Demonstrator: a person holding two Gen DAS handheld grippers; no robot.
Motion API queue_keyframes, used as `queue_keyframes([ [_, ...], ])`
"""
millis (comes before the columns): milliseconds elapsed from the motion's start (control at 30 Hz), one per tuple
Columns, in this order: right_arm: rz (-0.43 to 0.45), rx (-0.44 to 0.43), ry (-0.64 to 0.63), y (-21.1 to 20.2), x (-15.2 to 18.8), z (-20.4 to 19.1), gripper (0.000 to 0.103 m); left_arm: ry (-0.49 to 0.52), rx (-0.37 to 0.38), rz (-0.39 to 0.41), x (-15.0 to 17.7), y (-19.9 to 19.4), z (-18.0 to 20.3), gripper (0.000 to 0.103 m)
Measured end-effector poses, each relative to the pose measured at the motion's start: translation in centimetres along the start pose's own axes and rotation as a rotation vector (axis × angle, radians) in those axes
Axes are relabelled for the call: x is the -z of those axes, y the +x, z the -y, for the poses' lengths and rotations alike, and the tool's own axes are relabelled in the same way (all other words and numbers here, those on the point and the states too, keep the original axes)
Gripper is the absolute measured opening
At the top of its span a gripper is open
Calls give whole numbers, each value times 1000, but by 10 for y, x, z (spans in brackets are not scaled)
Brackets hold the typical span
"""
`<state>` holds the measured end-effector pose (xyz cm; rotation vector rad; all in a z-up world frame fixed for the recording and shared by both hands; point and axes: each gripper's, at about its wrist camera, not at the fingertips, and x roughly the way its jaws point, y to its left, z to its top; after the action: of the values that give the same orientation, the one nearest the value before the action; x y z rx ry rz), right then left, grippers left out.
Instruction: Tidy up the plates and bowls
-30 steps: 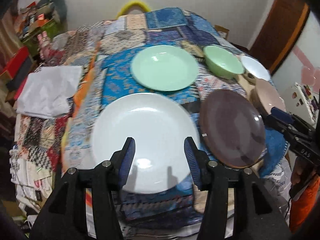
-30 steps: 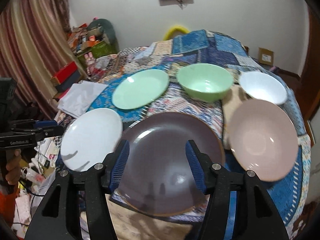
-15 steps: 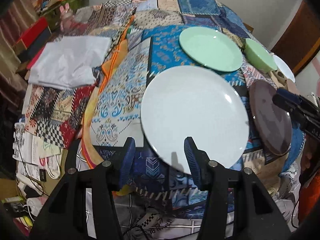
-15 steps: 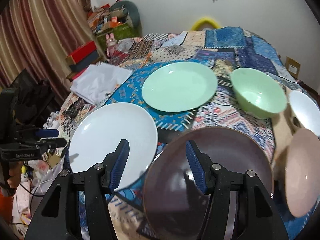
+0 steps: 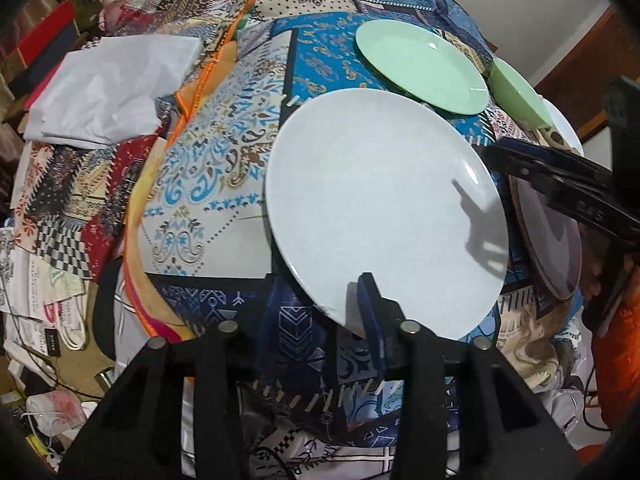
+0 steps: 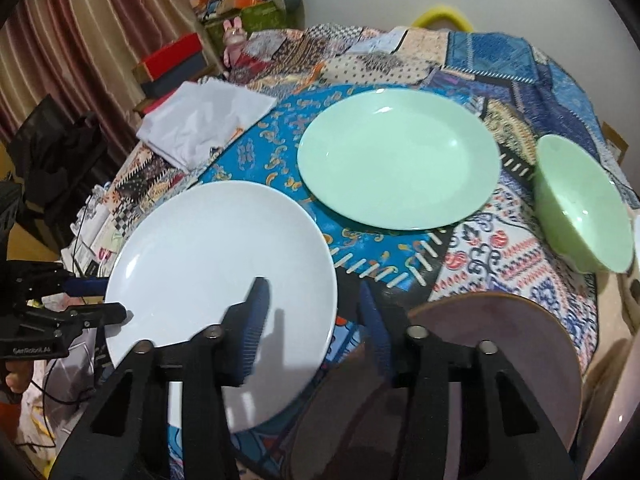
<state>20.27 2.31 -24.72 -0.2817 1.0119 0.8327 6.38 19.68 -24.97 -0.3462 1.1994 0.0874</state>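
1. Two hand-held grippers work the near edge at once. The left hand-held gripper (image 5: 324, 292) points steeply down at the near rim of the round, flat white plate (image 5: 384, 208). Its jaws are closing with that rim between them. A gap still shows beside the rim, so I judge the pads are not yet pressing on it.
2. The right hand-held gripper (image 6: 313, 284) is spread, its jaws also closing. Between its fingers lie the white plate's right rim and a strip of the patchwork cloth (image 6: 500, 256). Its right finger sits at the left rim of the round, dark brown plate (image 6: 480, 360), which it does not pinch.
3. Both plates lie flat on the cloth, side by side and close together.
4. Beyond them lies the round, pale green plate (image 6: 400, 160), just past the white one. The pale green bowl (image 6: 584, 208) stands to its right, apart from it.
5. Farthest left, a folded white cloth (image 6: 200, 120) lies clear of the dishes.
6. Step in hand, as I judge it: taking hold of the first plates, with no stack begun.
7. Next, each gripper should get one finger under a thin rim and one over it, then close firmly. The cloth is soft, so a rim may sink or slide before it lifts.
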Motion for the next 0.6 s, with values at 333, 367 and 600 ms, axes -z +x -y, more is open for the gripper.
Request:
queue_keyframes([
  [333,-73,-4,-16,21,-6,-1,32,-3,52,4,-2,7,-2,32],
  [367,-82,-9,-14,23,-7,0,31,-7,58,4,-2,8,-3,32],
  [600,-104,-15,-29,33,-6,-3,27,-20,72,12,-1,9,-3,32],
])
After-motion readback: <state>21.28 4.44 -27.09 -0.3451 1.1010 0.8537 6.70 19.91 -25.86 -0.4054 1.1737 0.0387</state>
